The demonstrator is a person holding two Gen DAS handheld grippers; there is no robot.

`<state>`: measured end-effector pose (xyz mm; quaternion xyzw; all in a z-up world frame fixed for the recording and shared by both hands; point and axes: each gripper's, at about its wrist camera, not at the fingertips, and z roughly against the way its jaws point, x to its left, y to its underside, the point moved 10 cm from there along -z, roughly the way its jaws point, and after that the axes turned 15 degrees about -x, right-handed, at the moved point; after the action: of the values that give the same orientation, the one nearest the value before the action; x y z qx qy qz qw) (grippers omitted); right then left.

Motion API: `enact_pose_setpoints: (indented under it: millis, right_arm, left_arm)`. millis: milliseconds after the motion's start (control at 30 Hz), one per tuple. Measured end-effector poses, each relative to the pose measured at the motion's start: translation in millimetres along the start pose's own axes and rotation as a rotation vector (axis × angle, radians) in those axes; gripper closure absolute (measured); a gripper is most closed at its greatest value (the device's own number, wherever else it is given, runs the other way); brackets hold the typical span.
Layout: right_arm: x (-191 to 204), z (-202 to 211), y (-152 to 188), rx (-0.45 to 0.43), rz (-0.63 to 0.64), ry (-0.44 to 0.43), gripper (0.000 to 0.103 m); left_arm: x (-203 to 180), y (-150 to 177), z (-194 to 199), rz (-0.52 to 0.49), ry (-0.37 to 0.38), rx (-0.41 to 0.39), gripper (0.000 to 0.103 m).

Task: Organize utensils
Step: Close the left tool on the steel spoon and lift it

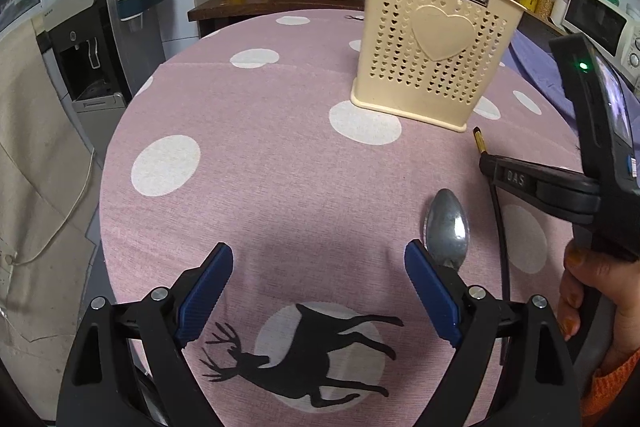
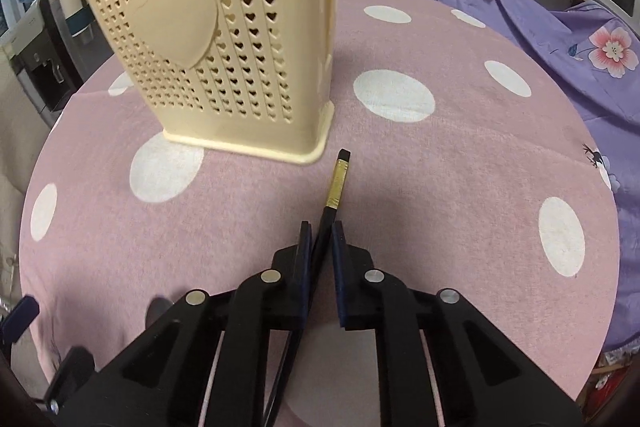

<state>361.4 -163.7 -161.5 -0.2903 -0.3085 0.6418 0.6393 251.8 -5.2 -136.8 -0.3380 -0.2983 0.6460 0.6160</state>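
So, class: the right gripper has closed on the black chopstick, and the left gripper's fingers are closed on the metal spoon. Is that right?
One part is wrong. The left wrist view shows the left gripper open, with the metal spoon lying on the cloth beside one of its fingers. The right gripper has indeed closed on the black chopstick.

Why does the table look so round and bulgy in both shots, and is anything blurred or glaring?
Left wrist view: the fisheye lens bends the table and wall tiles, corners go black, and light glints off the spoon. Right wrist view: same bulge, the cream utensil holder leans, everything stays fairly sharp, and the right tongs and chopstick cast only soft shadows.
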Motion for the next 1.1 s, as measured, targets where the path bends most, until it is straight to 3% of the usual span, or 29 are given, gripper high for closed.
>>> enact_pose_setpoints:
  millis: [333,600,700,833,933,1100]
  right_arm:
    - [-41.6,27.8,24.3,0.038,-0.058,-0.021,0.093]
    - [-44.7,36.8,30.7,0.022,-0.061,-0.027,0.093]
    - [-46.3,35.2,29.2,0.026,-0.076,-0.038,0.093]
    - [-47.1,35.7,29.2,0.021,-0.089,-0.044,0.092]
    - [-47.9,35.4,29.1,0.019,-0.104,-0.049,0.092]
    - [-46.6,35.4,29.2,0.019,-0.107,-0.046,0.092]
  left_arm:
    - [-53.1,8.8,-6.8,-0.042,0.088,0.048,0.017]
    - [-79.9,11.8,-18.9,-0.094,0.073,0.074,0.02]
    - [-86.3,12.3,-24.2,-0.102,0.064,0.085,0.026]
    - [-93.5,11.4,-30.5,-0.122,0.048,0.09,0.047]
    - [-94.9,9.9,-33.4,-0.125,0.037,0.086,0.05]
    - [-96.6,6.7,-35.0,-0.124,0.034,0.091,0.063]
